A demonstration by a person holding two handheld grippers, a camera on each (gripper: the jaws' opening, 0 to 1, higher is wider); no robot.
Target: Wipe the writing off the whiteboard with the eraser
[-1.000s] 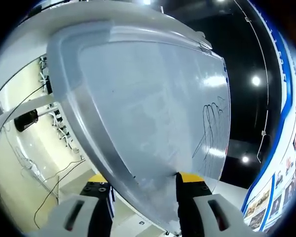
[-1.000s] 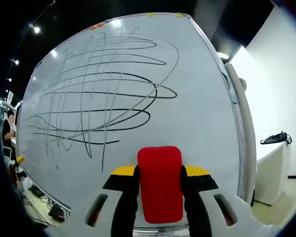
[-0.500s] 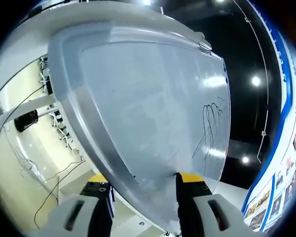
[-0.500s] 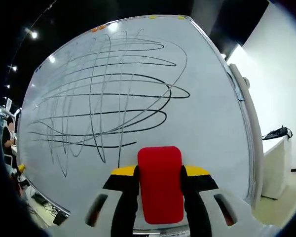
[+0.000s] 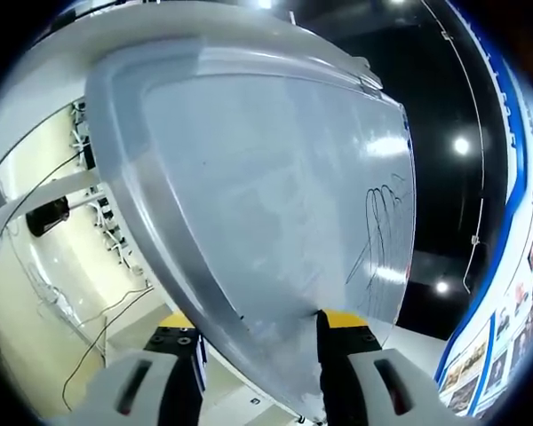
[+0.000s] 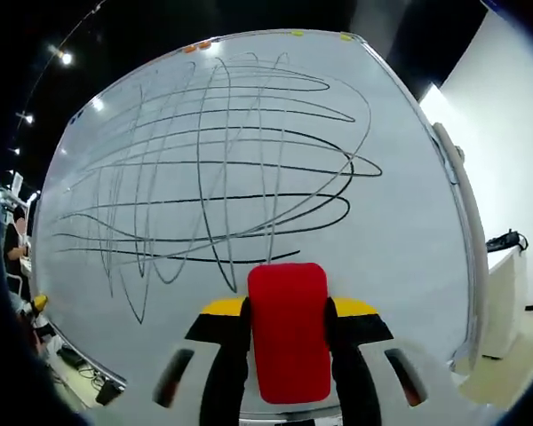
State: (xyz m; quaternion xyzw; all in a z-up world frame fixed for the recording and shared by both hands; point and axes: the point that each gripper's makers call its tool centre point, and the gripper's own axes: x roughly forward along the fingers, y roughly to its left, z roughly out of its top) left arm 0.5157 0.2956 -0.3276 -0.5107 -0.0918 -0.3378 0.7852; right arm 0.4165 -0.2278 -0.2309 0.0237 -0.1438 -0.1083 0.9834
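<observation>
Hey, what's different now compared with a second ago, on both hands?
The right tongs, shut on the red eraser, have swung across the whiteboard toward the scribbles, which now sit more centred and just beyond the eraser's tip. No writing has been wiped yet. The left tongs stayed put, clamped on the board's edge, and that view is unchanged.

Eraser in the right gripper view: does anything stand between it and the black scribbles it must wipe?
Nothing visible does. The red eraser, held in the right gripper, faces bare whiteboard, with the scribbles just beyond its front end.
</observation>
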